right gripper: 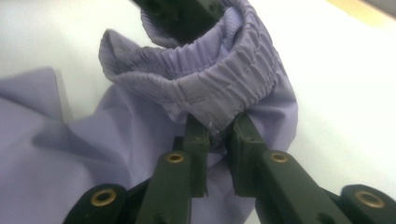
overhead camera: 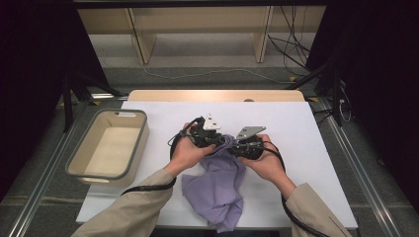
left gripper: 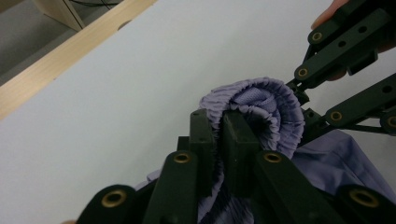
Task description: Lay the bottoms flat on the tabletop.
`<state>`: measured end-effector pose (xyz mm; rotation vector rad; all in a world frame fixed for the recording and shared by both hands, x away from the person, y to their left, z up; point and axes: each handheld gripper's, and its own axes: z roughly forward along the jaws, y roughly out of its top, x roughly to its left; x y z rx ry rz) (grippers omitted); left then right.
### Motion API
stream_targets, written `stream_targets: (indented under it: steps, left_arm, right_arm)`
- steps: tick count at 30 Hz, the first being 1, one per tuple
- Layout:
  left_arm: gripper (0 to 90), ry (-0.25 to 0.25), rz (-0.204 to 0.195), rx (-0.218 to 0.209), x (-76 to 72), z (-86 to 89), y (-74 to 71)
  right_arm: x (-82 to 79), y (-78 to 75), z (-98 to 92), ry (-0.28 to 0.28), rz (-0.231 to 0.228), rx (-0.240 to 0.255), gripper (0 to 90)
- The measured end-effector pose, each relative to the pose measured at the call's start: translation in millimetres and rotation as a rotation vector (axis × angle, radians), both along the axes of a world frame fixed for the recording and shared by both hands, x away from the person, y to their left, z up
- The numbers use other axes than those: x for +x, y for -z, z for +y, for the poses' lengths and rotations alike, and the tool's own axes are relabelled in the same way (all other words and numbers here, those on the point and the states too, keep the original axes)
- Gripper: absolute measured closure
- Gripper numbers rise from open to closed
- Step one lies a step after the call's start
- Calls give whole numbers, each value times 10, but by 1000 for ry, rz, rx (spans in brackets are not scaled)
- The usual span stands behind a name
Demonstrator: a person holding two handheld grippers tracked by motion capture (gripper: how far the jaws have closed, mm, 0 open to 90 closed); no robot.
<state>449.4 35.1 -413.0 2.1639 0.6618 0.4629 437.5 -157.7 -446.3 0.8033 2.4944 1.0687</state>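
Gripping the lilac garment [overhead camera: 217, 185] by its elastic band, both grippers clamped on it above the white table [overhead camera: 306, 148].

The high view shows the left gripper [overhead camera: 210, 138], right gripper [overhead camera: 244, 147] and a grey tub [overhead camera: 79, 158]. The gripper views show the jaws pinching the gathered waistband [right gripper: 219, 86], fabric between the pads.

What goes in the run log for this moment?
left gripper: shut on waistband | right gripper: shut on waistband | purple garment: on table
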Motion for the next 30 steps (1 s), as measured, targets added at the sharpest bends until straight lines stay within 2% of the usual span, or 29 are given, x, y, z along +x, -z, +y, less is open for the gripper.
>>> stream_targets:
  steps: [1, 2, 3, 5, 6, 7, 9, 13, 14, 15, 17, 18, 21, 22, 23, 25, 26, 27, 28, 30]
  left_arm:
    - [748, -4, -14, -7, -5, 11, -15]
    - [711, -14, -44, -31, -23, 34, -54]
    - [680, -20, -60, -33, -35, 55, -79]
    - [644, -34, -92, -35, -61, 104, -127]
    - [632, -34, -92, -35, -61, 104, -127]
    - [627, -39, -109, -39, -88, 163, -163]
    - [622, -46, -118, -39, -116, 222, -174]
    - [609, -49, -107, -20, -141, 316, -107]
    - [605, -49, -107, -20, -141, 316, -107]
    - [602, -53, -84, -11, -144, 348, -32]
    - [605, -55, -62, 4, -142, 380, 51]
    - [609, -55, -46, 5, -144, 387, 99]
    - [630, -34, -5, 50, -139, 389, 246]
    - [635, -34, -5, 50, -139, 389, 246]
    - [634, -20, 22, 77, -122, 366, 344]
    - [628, -23, 46, 73, -105, 341, 426]
    - [625, -25, 52, 78, -99, 338, 448]
    - [625, -25, 52, 78, -99, 338, 448]
    - [623, -31, 59, 71, -101, 330, 473]
    - [619, -30, 64, 71, -115, 328, 475]
  right_arm:
    - [27, -12, -24, 37, 32, 30, 812]
    - [49, -13, -44, 63, 53, 54, 815]
    - [79, -9, -73, 85, 81, 78, 816]
    - [143, 9, -127, 146, 127, 105, 816]
    - [143, 9, -127, 146, 127, 105, 816]
    - [206, 34, -169, 205, 165, 129, 816]
    - [263, 56, -199, 257, 197, 146, 815]
    - [356, 84, -225, 351, 248, 172, 811]
    - [356, 84, -225, 351, 248, 172, 811]
    - [403, 107, -232, 396, 273, 190, 804]
    - [450, 139, -238, 424, 292, 197, 790]
    - [468, 152, -241, 437, 293, 196, 784]
    - [487, 179, -241, 459, 274, 194, 729]
    - [487, 179, -241, 459, 274, 194, 729]
    - [477, 176, -250, 462, 237, 180, 677]
    - [451, 155, -262, 454, 194, 175, 614]
    - [433, 138, -269, 447, 169, 167, 602]
    - [433, 138, -269, 447, 169, 167, 602]
    - [385, 96, -272, 444, 120, 136, 591]
    - [327, 57, -276, 425, 95, 123, 583]
